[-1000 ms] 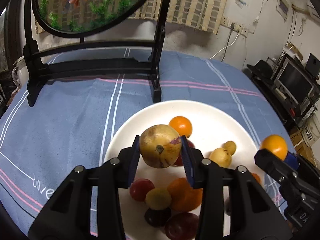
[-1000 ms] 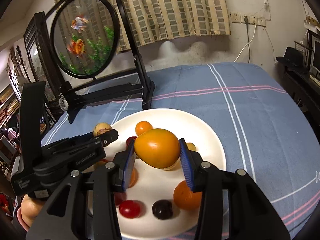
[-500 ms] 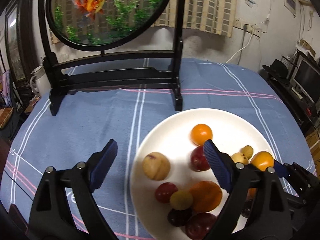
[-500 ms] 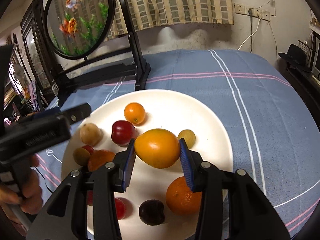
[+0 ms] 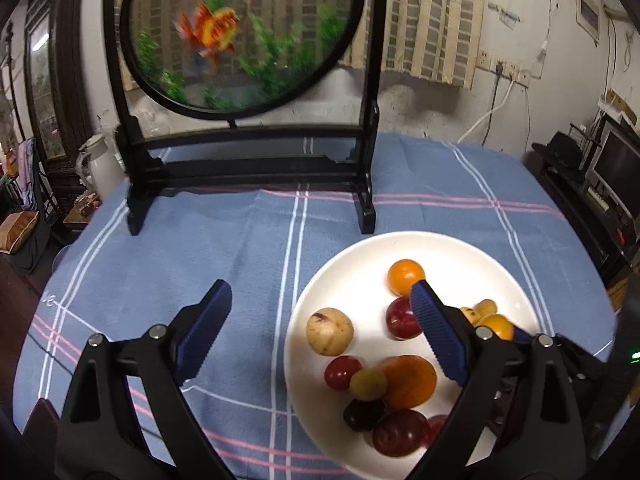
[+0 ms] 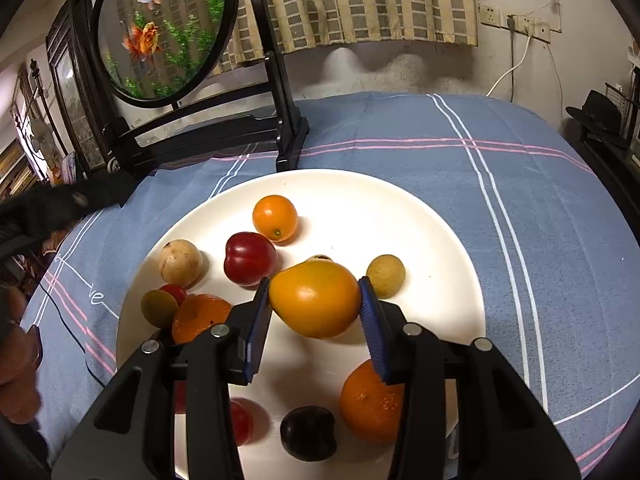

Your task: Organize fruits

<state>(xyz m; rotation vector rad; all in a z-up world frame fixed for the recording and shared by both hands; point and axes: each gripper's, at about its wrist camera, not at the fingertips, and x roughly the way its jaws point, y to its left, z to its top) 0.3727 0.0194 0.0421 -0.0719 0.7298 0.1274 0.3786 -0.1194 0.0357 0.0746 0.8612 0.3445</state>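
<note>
Right gripper (image 6: 316, 312): blue pads pinch a yellow-orange pear-shaped fruit (image 6: 315, 299) on both sides, over the middle of the white plate (image 6: 400, 216).
Left gripper (image 5: 320, 334): jaws opening, spread wide, nothing between the pads; one finger is over the blue checked tablecloth (image 5: 200, 256), the other over the plate.
Tan round fruit (image 5: 330, 331): lies on the plate near its left rim, apart from both left pads.
Plate, far part: small orange (image 6: 275, 217), with a red plum (image 6: 250, 258) just in front of it.
Plate, right of the held fruit: small brownish-green fruit (image 6: 386, 275).
Plate, near edge: large orange (image 6: 370, 402), dark plum (image 6: 307, 433) beside it, red fruit (image 6: 240, 422) further left.
Plate, left edge: green fruit (image 6: 159, 307), orange tangerine (image 6: 200, 316) touching it.
Tablecloth, far edge: black stand with round goldfish panel (image 5: 240, 36).
</note>
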